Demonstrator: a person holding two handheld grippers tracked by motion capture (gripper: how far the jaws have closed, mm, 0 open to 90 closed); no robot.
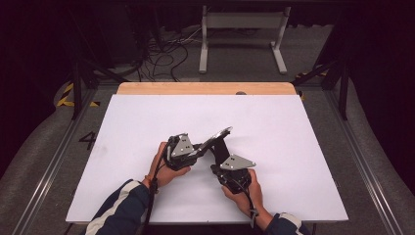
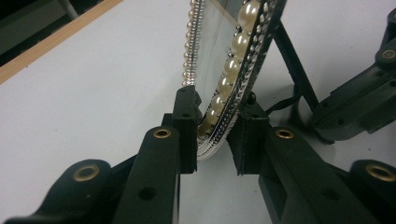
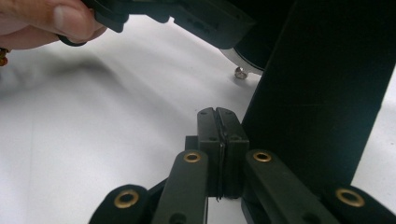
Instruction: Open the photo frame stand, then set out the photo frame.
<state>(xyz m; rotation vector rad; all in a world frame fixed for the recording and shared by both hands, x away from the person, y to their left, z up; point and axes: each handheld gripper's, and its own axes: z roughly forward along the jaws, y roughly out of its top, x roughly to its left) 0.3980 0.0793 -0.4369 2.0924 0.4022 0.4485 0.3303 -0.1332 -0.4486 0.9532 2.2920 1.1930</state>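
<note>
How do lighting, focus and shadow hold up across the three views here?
High view: the white table is evenly lit and the surrounding room is very dark. Left gripper view: the pearl-rimmed picture frame is sharp, its glass catching soft glare. Right gripper view: the frame's black stand is dark and featureless, the hand at top left is blurred, and a soft shadow lies beneath it.
</note>
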